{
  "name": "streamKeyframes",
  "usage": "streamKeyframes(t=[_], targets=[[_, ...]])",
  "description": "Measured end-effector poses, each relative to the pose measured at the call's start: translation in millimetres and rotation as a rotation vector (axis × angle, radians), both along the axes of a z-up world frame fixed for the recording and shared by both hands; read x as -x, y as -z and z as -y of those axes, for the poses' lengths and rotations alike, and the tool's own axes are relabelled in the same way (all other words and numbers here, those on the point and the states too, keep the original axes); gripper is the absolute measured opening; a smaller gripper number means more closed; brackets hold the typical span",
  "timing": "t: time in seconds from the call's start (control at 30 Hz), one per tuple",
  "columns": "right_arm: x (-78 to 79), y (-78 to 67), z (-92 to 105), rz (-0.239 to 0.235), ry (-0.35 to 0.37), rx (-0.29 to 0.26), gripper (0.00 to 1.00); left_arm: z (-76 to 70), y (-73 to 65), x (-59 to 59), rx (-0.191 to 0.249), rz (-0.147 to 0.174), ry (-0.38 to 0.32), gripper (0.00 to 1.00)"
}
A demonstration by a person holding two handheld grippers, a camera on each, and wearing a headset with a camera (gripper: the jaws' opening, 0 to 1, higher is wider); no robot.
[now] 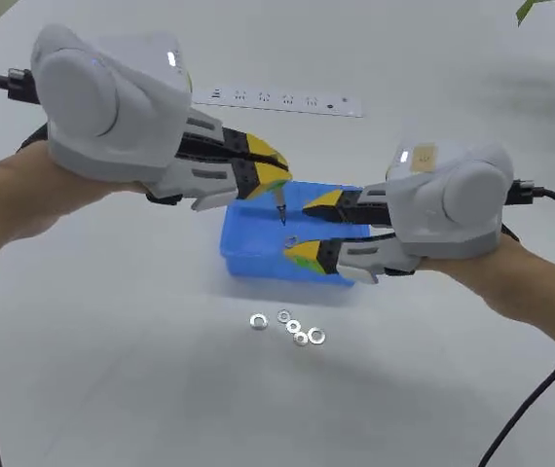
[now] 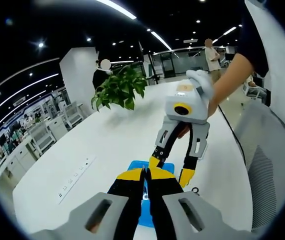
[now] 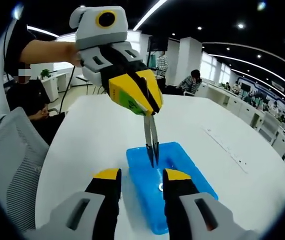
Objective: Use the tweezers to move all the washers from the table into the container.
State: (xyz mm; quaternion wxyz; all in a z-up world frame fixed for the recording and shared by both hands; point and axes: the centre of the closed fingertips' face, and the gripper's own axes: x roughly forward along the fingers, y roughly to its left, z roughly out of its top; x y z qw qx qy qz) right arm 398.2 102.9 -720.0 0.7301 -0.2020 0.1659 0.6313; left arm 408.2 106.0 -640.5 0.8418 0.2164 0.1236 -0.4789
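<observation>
The left tool (image 1: 279, 175) is clamping the tweezers (image 1: 280, 206) over the blue container (image 1: 234, 255); the right tool (image 1: 299, 228) is hovering beside it, jaws apart.
Head view: five washers (image 1: 293, 328) are lying clustered on the table (image 1: 112, 370), near the container. Left gripper view: the jaws are pinching the tweezers' upper end. Right gripper view: the tweezer tips are hanging above one washer (image 3: 161, 187) already inside. The washers are looking thin, light and slippery, probably best nipped across the rim.

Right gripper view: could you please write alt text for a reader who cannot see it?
The left hand-held gripper reaches in from the upper left, clamped on tweezers whose tips point down over a blue container on a white table. A washer lies inside it. At the bottom, the right hand-held gripper stands open.
</observation>
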Motion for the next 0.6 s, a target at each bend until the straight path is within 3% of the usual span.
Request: streamKeyframes(t=[0.17,0.3,0.47,0.6], targets=[[16.5,-0.2,12.8,-0.022,-0.007,-0.003,0.44,-9.1,-2.3,14.2,0.009,0.005,-0.019,0.06],[28.9,-1.4,26.4,-0.015,-0.006,-0.002,0.54,-13.2,-10.6,27.7,0.037,0.028,-0.041,0.06],[43.7,2.9,42.2,0.021,-0.021,0.04,0.58,-12.5,-15.8,45.5,0.059,0.049,-0.05,0.06],[53.5,9.1,53.0,0.054,-0.028,0.08,0.63,-9.3,-10.3,58.8,0.051,0.054,-0.025,0.06]])
